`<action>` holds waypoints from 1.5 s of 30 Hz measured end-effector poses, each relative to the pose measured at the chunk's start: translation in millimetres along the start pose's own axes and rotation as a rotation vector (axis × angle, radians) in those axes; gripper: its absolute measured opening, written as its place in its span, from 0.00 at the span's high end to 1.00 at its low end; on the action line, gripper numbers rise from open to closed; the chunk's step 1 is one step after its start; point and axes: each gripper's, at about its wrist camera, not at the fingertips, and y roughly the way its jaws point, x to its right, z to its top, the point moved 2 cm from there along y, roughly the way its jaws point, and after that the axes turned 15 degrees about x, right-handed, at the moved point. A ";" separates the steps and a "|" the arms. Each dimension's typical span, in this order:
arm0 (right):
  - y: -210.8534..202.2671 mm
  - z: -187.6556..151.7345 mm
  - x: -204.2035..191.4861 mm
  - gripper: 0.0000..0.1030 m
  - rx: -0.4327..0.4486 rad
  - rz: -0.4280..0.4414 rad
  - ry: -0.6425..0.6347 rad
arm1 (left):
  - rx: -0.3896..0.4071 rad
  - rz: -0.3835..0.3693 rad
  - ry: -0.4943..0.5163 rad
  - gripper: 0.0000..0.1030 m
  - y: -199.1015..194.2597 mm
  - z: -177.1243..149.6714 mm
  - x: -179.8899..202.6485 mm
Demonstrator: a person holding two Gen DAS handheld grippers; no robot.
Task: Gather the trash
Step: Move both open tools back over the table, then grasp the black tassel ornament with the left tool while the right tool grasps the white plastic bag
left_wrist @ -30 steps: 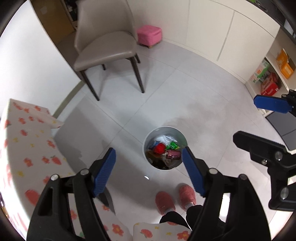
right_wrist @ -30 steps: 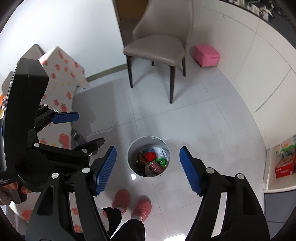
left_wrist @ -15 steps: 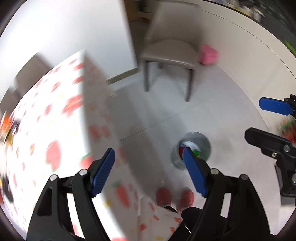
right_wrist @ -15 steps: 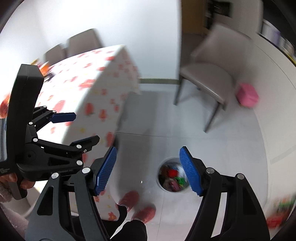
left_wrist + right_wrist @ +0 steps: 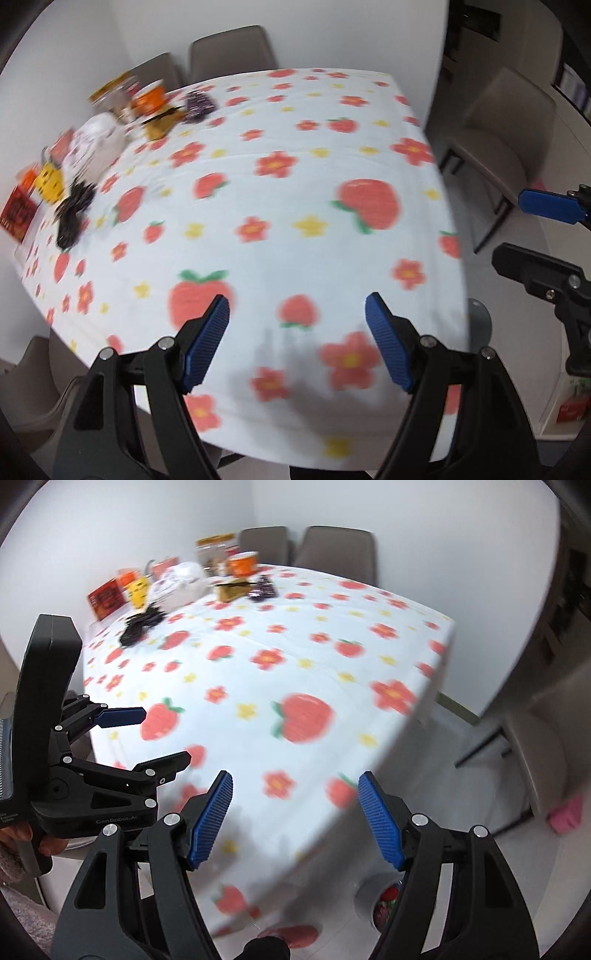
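We hold our left gripper (image 5: 297, 339) and right gripper (image 5: 294, 818) spread and empty over the table (image 5: 280, 206). Blurred trash (image 5: 192, 587) clusters at its far left corner; the bin (image 5: 373, 893) stands on the floor.

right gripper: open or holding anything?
Open and empty. In its own wrist view the right gripper shows both blue fingers spread wide, with only the blurred strawberry tablecloth visible between them.
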 end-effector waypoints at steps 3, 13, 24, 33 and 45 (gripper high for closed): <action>36.1 25.9 -45.0 0.34 0.005 0.040 -0.029 | 0.000 0.036 -0.035 0.26 0.9 -3.1 -61.1; 139.1 109.5 -175.2 0.34 0.026 0.167 -0.071 | 0.009 0.171 -0.100 0.26 12.1 3.1 -239.2; 209.1 174.4 -222.8 0.34 0.035 0.260 -0.168 | 0.033 0.305 -0.188 0.26 32.5 28.1 -331.5; 264.5 200.4 -222.8 0.34 0.040 0.285 -0.208 | 0.027 0.353 -0.243 0.26 68.6 40.5 -359.5; 332.8 230.0 -246.6 0.34 0.030 0.268 -0.193 | 0.014 0.321 -0.213 0.26 119.9 55.5 -405.6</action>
